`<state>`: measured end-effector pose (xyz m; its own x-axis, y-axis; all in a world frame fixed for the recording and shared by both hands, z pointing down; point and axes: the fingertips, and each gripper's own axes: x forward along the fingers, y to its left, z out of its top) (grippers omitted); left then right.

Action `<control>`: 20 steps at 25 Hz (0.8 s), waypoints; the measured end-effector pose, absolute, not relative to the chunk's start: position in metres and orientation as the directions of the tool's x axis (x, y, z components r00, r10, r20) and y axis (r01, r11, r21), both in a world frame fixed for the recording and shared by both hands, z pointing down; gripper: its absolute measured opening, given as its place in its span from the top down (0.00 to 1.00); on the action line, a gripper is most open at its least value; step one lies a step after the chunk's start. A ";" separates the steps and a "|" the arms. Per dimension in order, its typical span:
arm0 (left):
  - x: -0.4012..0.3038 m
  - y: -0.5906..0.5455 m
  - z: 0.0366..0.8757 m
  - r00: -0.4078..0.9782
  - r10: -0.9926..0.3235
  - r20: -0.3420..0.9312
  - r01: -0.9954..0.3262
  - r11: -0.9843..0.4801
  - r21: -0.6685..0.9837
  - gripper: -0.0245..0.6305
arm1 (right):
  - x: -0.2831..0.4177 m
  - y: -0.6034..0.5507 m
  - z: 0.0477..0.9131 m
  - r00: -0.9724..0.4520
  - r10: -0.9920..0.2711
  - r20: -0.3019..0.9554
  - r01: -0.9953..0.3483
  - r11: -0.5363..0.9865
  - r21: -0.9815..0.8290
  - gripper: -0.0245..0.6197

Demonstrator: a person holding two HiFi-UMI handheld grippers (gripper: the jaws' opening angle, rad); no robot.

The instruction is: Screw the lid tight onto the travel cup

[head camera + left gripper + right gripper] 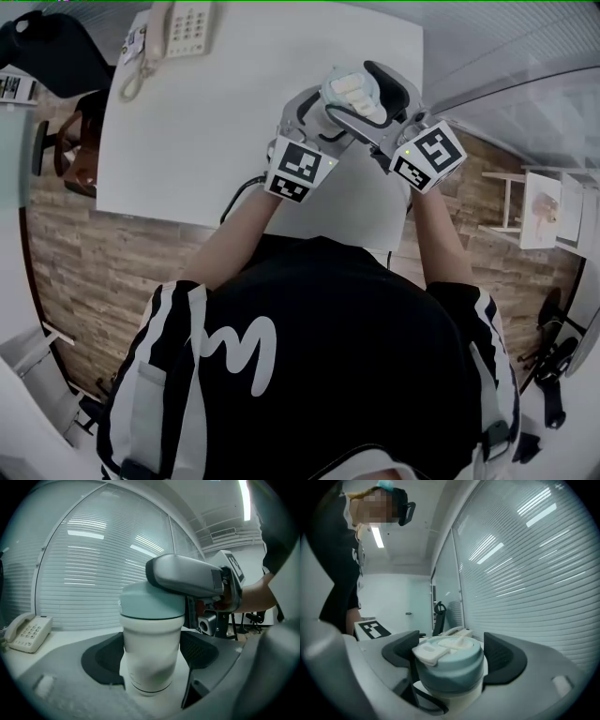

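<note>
the left gripper [151, 660] pinches the white travel cup [152, 630] upright by its body, above the white table [216, 141]. the right gripper [451, 651], spread wide, has its pads against the pale green lid [450, 665] on the cup, which hides the inside.

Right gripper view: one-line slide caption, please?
Right hand-held gripper clasps the teal lid atop the white travel cup, window blinds behind.

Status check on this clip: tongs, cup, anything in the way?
Left tongs clamped on travel cup body. Right tongs straddle lid, grip unclear. Lid seated on cup. Telephone far off on table.
</note>
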<state>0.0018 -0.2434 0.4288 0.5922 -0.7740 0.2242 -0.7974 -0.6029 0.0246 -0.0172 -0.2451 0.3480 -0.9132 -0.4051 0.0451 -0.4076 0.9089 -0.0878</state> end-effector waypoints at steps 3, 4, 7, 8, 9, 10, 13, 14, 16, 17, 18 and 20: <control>0.000 -0.244 0.430 0.597 -0.769 0.229 -0.793 -0.609 0.023 0.39 | -0.017 -0.248 0.351 -0.856 -0.513 0.065 -0.517 0.852 -0.083 0.30; 0.000 -0.244 0.430 0.598 -0.768 0.230 -0.792 -0.610 0.023 0.39 | -0.017 -0.249 0.352 -0.840 -0.538 0.072 -0.543 0.836 -0.084 0.30; -0.001 -0.244 0.430 0.599 -0.767 0.230 -0.791 -0.612 0.021 0.39 | -0.016 -0.250 0.352 -0.791 -0.606 0.087 -0.612 0.786 -0.086 0.30; 0.000 -0.244 0.430 0.600 -0.766 0.230 -0.790 -0.612 0.021 0.39 | -0.016 -0.250 0.352 -0.772 -0.629 0.090 -0.635 0.768 -0.083 0.30; 0.000 -0.243 0.430 0.600 -0.766 0.230 -0.790 -0.612 0.021 0.39 | -0.015 -0.250 0.352 -0.753 -0.652 0.092 -0.658 0.749 -0.079 0.30; 0.000 -0.243 0.430 0.600 -0.766 0.230 -0.790 -0.612 0.022 0.39 | -0.015 -0.251 0.352 -0.736 -0.671 0.093 -0.677 0.732 -0.076 0.30; 0.000 -0.244 0.431 0.603 -0.764 0.231 -0.788 -0.615 0.023 0.39 | -0.014 -0.252 0.353 -0.700 -0.707 0.095 -0.714 0.696 -0.076 0.30; 0.000 -0.244 0.431 0.603 -0.763 0.231 -0.788 -0.616 0.023 0.39 | -0.014 -0.253 0.353 -0.691 -0.716 0.098 -0.723 0.687 -0.077 0.30; 0.001 -0.244 0.431 0.604 -0.763 0.229 -0.787 -0.617 0.022 0.39 | -0.014 -0.253 0.354 -0.685 -0.721 0.109 -0.729 0.680 -0.079 0.30; 0.001 -0.244 0.431 0.605 -0.763 0.228 -0.786 -0.617 0.022 0.39 | -0.014 -0.253 0.354 -0.694 -0.711 0.116 -0.720 0.689 -0.083 0.30; 0.002 -0.244 0.431 0.606 -0.762 0.229 -0.785 -0.619 0.021 0.39 | -0.014 -0.253 0.355 -0.712 -0.691 0.123 -0.702 0.707 -0.091 0.30; 0.003 -0.244 0.431 0.610 -0.758 0.231 -0.782 -0.624 0.019 0.39 | -0.012 -0.251 0.354 -0.767 -0.629 0.127 -0.642 0.758 -0.116 0.30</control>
